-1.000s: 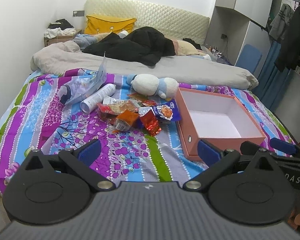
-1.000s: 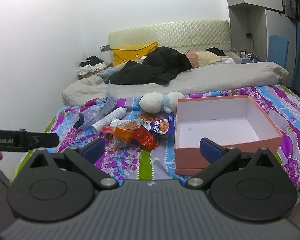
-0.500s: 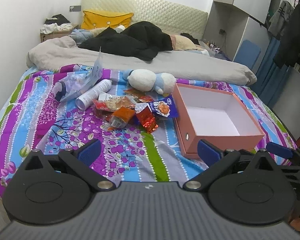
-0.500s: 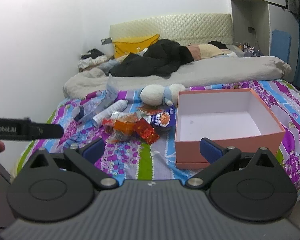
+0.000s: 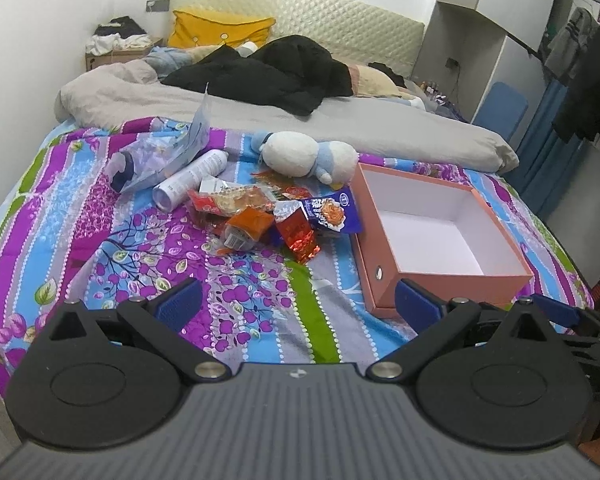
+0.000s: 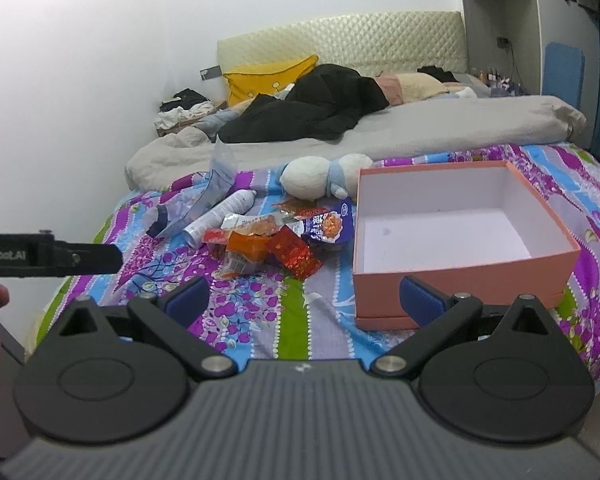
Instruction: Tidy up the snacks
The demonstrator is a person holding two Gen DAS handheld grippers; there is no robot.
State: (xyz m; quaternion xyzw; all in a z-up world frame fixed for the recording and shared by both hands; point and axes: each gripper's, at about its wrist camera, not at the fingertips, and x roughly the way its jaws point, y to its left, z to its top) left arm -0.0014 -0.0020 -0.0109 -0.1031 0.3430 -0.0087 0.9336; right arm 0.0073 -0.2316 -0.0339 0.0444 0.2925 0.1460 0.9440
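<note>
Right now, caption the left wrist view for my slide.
Open left gripper faces snack packets beside an empty pink box on the bed.

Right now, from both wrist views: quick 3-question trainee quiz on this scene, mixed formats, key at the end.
1. True or false: the pink box already holds snacks.
2. The snack pile lies on which side of the box in both views? A) left B) right C) inside
3. Fill in: the left gripper and right gripper are both ____.

Key: 1 false, it is empty; 2 A; 3 open, holding nothing.
</note>
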